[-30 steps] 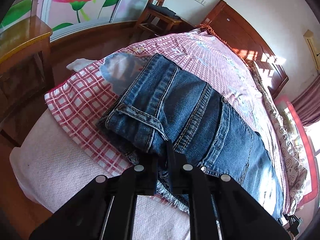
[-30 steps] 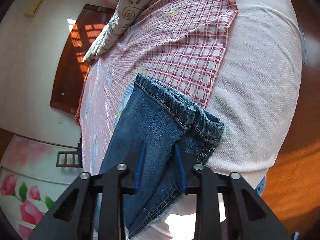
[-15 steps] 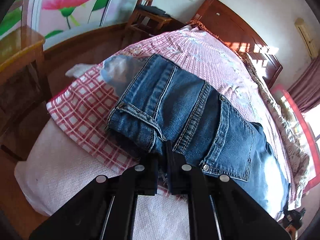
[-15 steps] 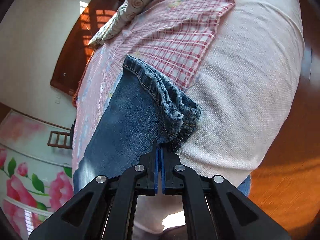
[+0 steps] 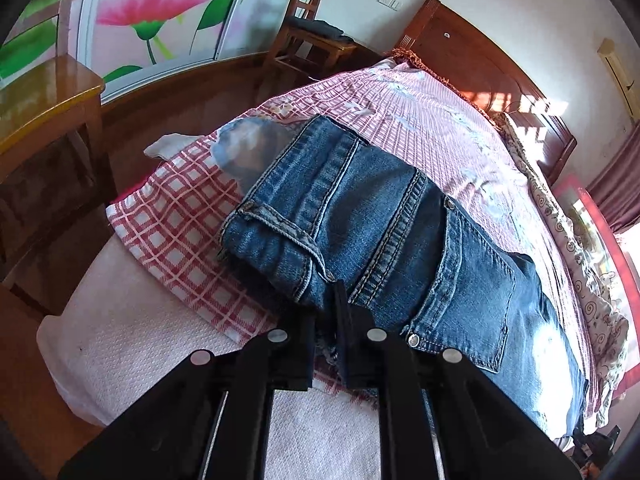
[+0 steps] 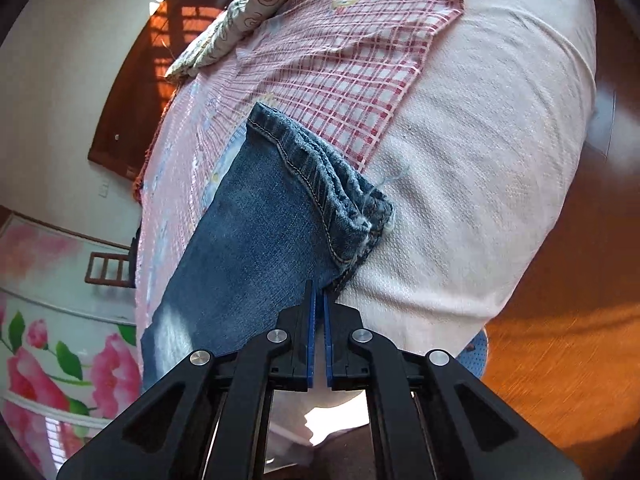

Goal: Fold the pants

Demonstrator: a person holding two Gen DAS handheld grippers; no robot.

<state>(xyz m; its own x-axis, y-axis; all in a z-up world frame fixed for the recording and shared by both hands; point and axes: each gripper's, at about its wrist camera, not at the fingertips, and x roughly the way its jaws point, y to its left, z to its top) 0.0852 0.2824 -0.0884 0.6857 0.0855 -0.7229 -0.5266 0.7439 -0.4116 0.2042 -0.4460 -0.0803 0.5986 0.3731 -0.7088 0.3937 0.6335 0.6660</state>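
With my left gripper [image 5: 325, 312] clamped on the waist edge of the blue denim jeans [image 5: 384, 232] lying on the pink checked bedsheet [image 5: 172, 224], my right gripper [image 6: 319, 300], its jaws opening on the frayed cuff, should lift level with it.

Blue denim pants [image 5: 384, 232], folded lengthwise, flat on bed, hems frayed.

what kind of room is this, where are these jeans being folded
Most likely a home bedroom. The jeans lie on a bed with a pink checked sheet and a dark wooden headboard, and a wooden chair stands by the wall.
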